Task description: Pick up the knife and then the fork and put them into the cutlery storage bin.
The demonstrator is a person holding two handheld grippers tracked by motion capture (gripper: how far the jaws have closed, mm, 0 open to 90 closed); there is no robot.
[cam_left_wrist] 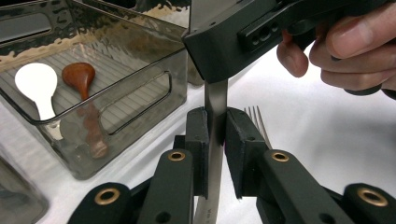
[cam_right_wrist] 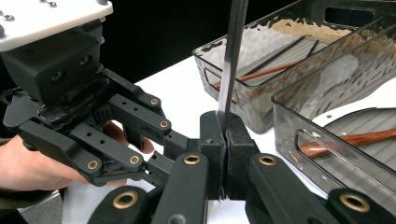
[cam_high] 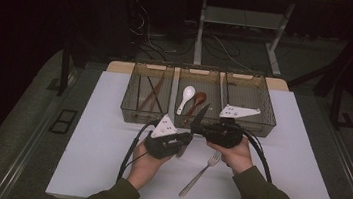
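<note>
Both tools grip one knife [cam_high: 197, 119] above the middle of the worktop [cam_high: 99, 141], just in front of the trays. The knife is a slim table knife of plain grey steel, with a flat, smooth, dull-shining blade and no visible pattern. In the high view it stands tilted, its dark tip rising over the near wall of the middle tray [cam_high: 197, 123].

The left tool [cam_left_wrist: 216, 140] is nearly closed, its two black pads clamped flat on either side of the knife [cam_left_wrist: 215, 100], which runs up between them. Above it, in the same view, the right tool's black body sits on the upper part of the knife, with the person's fingers around it.

The right tool [cam_right_wrist: 225, 140] is closed tight on the knife [cam_right_wrist: 232, 60] too, the pads meeting around the thin steel, which rises steeply out of the top of that view. The left tool [cam_right_wrist: 93, 135] shows beside it, held in the person's hand.

A fork [cam_high: 201, 173] lies on the worktop nearer the front edge, just below the right hand [cam_high: 236, 154], tines toward the trays. Its tines [cam_left_wrist: 257, 122] show behind the left tool's pads.

Three smoky clear trays stand in a row along the far edge. The left tray [cam_high: 133, 110] holds chopsticks [cam_high: 151, 92]; the middle one holds a white spoon [cam_high: 185, 98] and a brown spoon [cam_high: 196, 103] side by side.
</note>
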